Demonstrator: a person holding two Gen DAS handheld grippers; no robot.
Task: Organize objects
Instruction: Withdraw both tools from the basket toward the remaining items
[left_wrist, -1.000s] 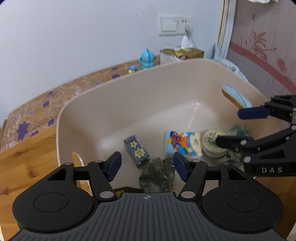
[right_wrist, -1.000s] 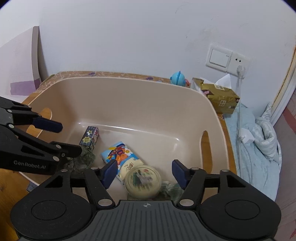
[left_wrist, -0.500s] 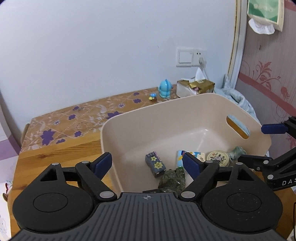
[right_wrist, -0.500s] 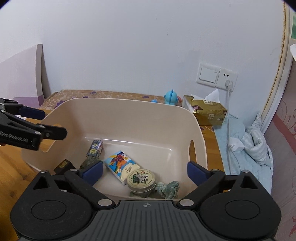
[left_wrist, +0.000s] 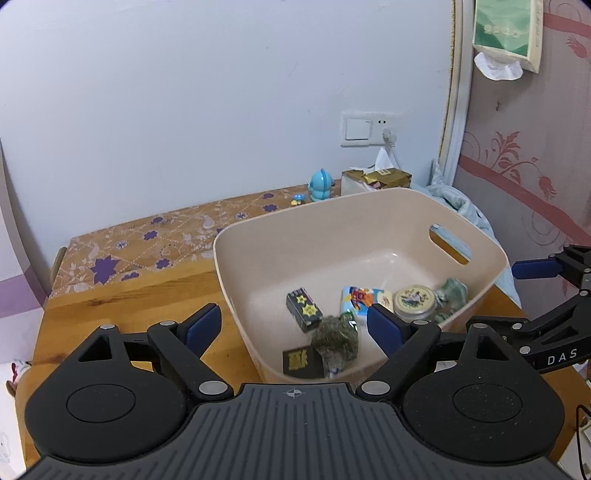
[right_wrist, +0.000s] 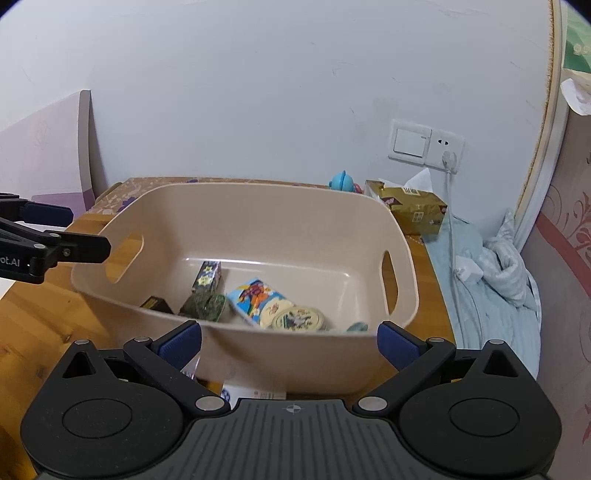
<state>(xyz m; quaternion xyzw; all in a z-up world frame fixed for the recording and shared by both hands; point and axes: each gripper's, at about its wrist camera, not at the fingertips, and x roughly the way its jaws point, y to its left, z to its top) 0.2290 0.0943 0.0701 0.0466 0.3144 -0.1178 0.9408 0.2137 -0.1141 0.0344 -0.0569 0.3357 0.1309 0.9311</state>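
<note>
- The left gripper (left_wrist: 294, 326) has its blue-padded jaws spread wide with nothing between them; they have just been opening, and it hangs over the near rim of the basket.
- The right gripper (right_wrist: 290, 341) is likewise spread to its widest, empty, its jaws just opened too, and sits outside the basket's near wall.
- The beige plastic basket with cut-out handles (left_wrist: 491, 258) stands on the wooden table (left_wrist: 122, 314). It looks stiff and light; I would take it by a handle slot or the rim.
- Inside, on the floor, lie the task's things:
  - the dark rectangular box with yellow stars (left_wrist: 303, 308), rigid cardboard, best pinched across its narrow faces;
  - the small black box with gold print (left_wrist: 300, 362), close against the near wall, awkward to reach;
  - the dark green crinkled pouch (left_wrist: 335, 341), soft and yielding, touching both boxes;
  - the bright cartoon-printed tissue pack (right_wrist: 255, 297), light, squashy, slippery film;
  - the round tin with a printed lid (right_wrist: 298, 318), hard and smooth, likely to slip unless held across its width;
  - the pale green crumpled cloth (left_wrist: 451, 293), limp, graspable anywhere.
</note>
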